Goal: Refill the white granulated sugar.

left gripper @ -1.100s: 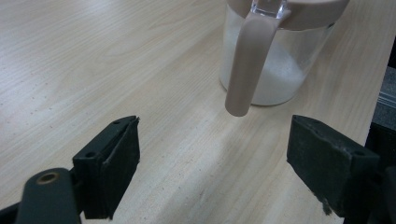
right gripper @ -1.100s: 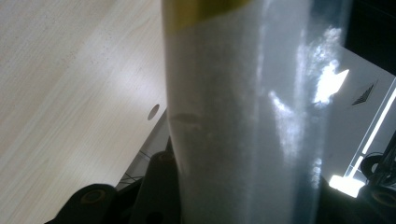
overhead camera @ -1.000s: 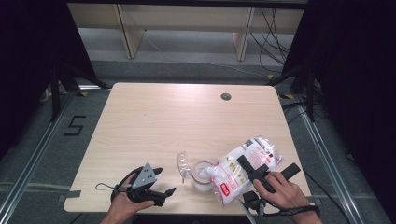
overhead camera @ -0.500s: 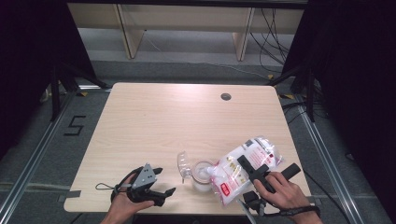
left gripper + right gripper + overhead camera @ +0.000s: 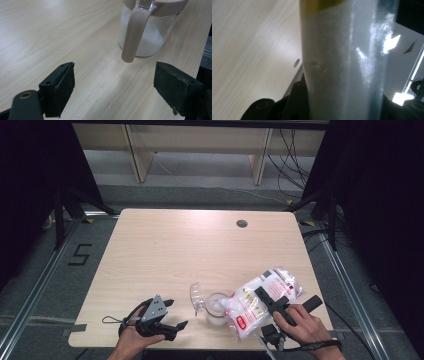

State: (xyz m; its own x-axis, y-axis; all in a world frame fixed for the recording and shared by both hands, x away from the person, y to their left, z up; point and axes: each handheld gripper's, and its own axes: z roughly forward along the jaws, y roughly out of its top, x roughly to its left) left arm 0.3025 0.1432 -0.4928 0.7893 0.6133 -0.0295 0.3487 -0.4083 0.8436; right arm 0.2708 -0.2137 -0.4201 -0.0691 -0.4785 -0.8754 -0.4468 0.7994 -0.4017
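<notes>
Bag point(image 5: 260, 302) within right claw point(image 5: 267, 301) over jar point(image 5: 217, 307)

I see a light wood table point(image 5: 165, 255) with thin brown grain lines and 1 dark round hole point(image 5: 242, 223). My 2 grippers, left point(image 5: 175, 316) and right point(image 5: 270, 296), are black, and the left one has a grey plate on top. The bag point(image 5: 250, 307) is clear and white with red marks and a yellow band. The jar point(image 5: 147, 37) is clear with white powder, and its lid and handle are pale pinkish tan.
</notes>
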